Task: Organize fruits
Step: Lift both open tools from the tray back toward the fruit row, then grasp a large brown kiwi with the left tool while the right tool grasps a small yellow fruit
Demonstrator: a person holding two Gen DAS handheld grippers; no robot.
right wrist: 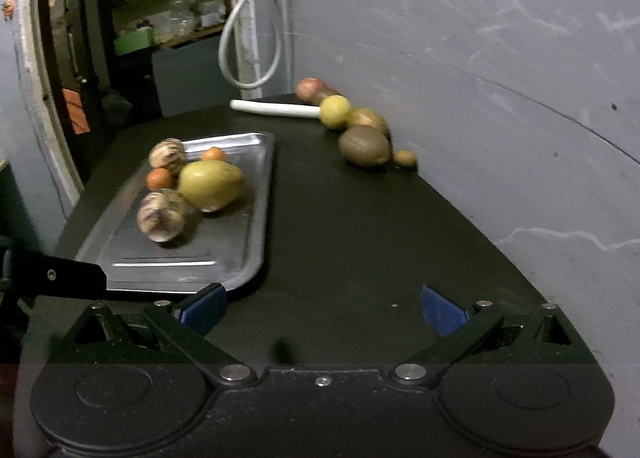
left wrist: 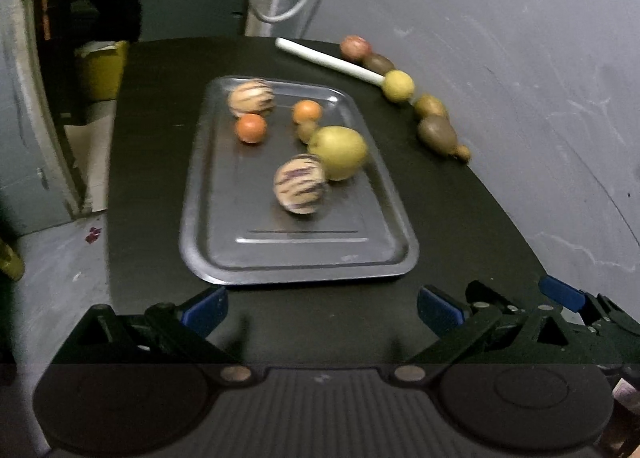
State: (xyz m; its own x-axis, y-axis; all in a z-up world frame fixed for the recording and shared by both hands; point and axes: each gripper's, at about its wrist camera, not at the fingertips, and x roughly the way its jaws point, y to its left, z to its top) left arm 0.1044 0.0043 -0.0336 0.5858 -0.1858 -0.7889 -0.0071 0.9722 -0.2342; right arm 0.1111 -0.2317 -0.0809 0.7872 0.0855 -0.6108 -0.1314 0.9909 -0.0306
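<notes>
Rectangular silver metal tray [left wrist: 298, 258] at frame centre on the black counter [left wrist: 460, 210], two striped melons, two oranges and a yellow-green pear held in it, loose fruits lined along the upper right by the wall, left tool [left wrist: 322, 308] and right tool [right wrist: 324, 308] both spread wide, nothing gripped.

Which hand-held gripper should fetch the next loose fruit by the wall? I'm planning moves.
Probably the right hand-held gripper: open, empty, facing the brown fruit. The left hand-held gripper faces the metal tray.
</notes>
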